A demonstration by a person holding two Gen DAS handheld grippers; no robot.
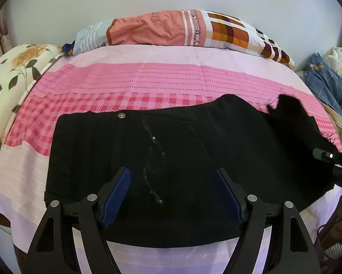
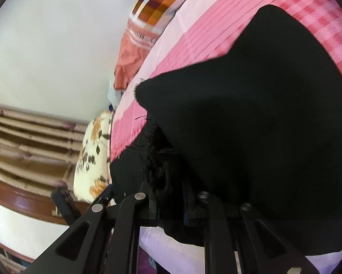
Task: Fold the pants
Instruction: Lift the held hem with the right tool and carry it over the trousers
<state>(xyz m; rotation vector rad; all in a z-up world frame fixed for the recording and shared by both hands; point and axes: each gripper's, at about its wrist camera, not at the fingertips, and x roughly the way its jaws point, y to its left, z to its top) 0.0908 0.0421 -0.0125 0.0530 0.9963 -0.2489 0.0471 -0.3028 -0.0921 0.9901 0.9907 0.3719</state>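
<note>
The black pants [image 1: 171,159] are spread on the pink bedspread [image 1: 148,77], soft and limp, likely sagging wherever unsupported. The frayed hem [image 2: 157,159] is pinched by the right gripper [image 2: 171,207]; the left gripper [image 1: 173,196] is held spread above the waist end, best taken at an edge.

Ahead of my right gripper [image 2: 168,207] the black pants [image 2: 250,114] hide its fingertips; the curtain [image 2: 29,137] beyond blurs.
</note>
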